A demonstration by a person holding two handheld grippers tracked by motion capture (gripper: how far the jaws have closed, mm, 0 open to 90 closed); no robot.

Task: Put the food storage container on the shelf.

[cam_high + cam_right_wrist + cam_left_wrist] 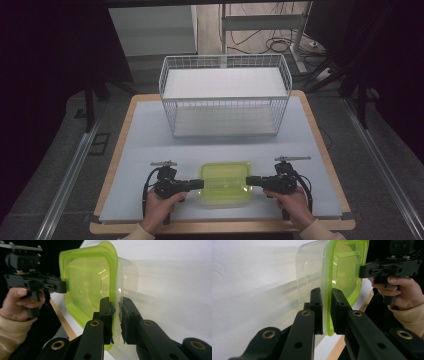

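Note:
A clear plastic container with a lime-green lid (pixel 225 182) sits on the white mat near the table's front edge. My left gripper (pixel 199 184) is shut on the lid's left rim; in the left gripper view the green lid (pixel 342 267) edge is pinched between the two jaws of that gripper (pixel 326 298). My right gripper (pixel 250 180) is shut on the lid's right rim, and in the right gripper view the lid (pixel 87 282) edge runs between the black jaws of that gripper (pixel 115 306). Both grippers point inward, facing each other across the container.
A white wire basket (pixel 225 95) with a white shelf stands at the back middle of the table. The white mat (pixel 145 145) lies bare between basket and container. The wooden table edge (pixel 220 227) runs just behind the hands.

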